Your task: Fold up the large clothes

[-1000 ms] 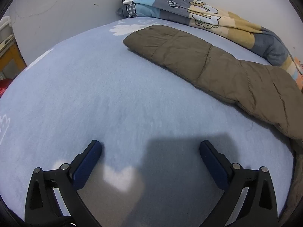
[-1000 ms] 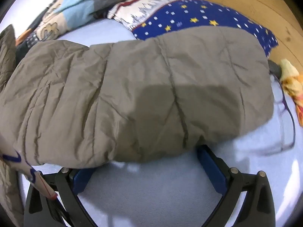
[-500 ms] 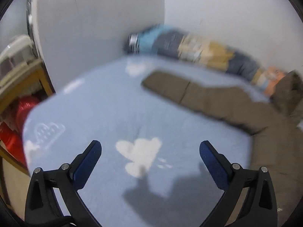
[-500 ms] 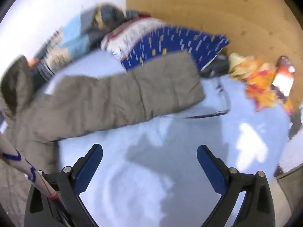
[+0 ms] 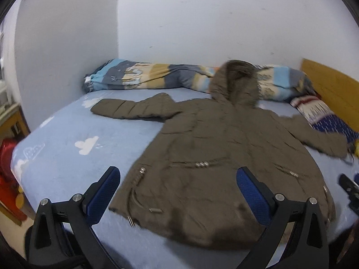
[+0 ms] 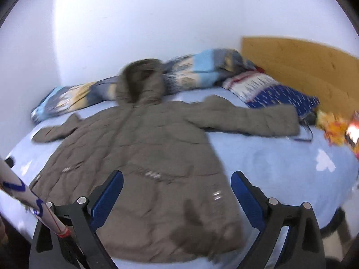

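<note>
A large olive-brown hooded puffer jacket lies flat on the light blue bed, sleeves spread out to both sides and hood against the rolled blanket. In the right wrist view the same jacket fills the middle. My left gripper hangs open above the jacket's hem, holding nothing. My right gripper is open too, raised over the lower part of the jacket with nothing between its blue pads. The left sleeve points toward the wall; the right sleeve reaches toward the pillow.
A striped rolled blanket lies along the back wall. A blue starry pillow and wooden headboard are at the right. Yellow-orange items sit near the right edge. Red objects stand beside the bed at left.
Both grippers pulled back and up from the sleeves, from close above the bed to a wide view of the whole jacket. Both stayed open.
</note>
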Demonstrator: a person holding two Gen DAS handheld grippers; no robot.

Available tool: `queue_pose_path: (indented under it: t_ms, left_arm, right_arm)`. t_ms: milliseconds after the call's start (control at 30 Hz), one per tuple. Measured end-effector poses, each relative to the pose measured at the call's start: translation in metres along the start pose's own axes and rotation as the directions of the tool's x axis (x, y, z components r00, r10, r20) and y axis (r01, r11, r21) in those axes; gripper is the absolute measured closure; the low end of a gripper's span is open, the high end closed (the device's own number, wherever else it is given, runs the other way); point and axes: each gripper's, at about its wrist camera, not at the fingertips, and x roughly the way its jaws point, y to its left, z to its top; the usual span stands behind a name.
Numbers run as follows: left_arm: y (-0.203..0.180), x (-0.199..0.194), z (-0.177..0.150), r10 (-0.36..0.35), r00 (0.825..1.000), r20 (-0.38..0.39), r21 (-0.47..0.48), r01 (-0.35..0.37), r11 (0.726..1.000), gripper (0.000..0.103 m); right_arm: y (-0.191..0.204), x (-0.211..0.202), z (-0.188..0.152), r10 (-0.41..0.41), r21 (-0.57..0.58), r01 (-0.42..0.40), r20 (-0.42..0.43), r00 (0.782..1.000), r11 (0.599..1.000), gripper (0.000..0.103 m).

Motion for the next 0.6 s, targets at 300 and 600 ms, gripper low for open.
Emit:
queue_pose_path:
  t_ms: [300,600]
  left_arm:
    - [-0.009,-0.029,0.003,0.017,1.0,0.017,0.004,-0.017,1.0,0.0]
    - [0.002,-0.029,-0.001,0.017,1.0,-0.001,-0.009,-0.017,1.0,0.0]
  right_arm:
    - [0.054,-0.037,0.016,0.003,-0.082,-0.006,-0.04,0.999,0.997,0.004]
    - [0.077,-0.051,0.01,-0.011,-0.15,0.005,-0.038,0.999,0.989,0.004]
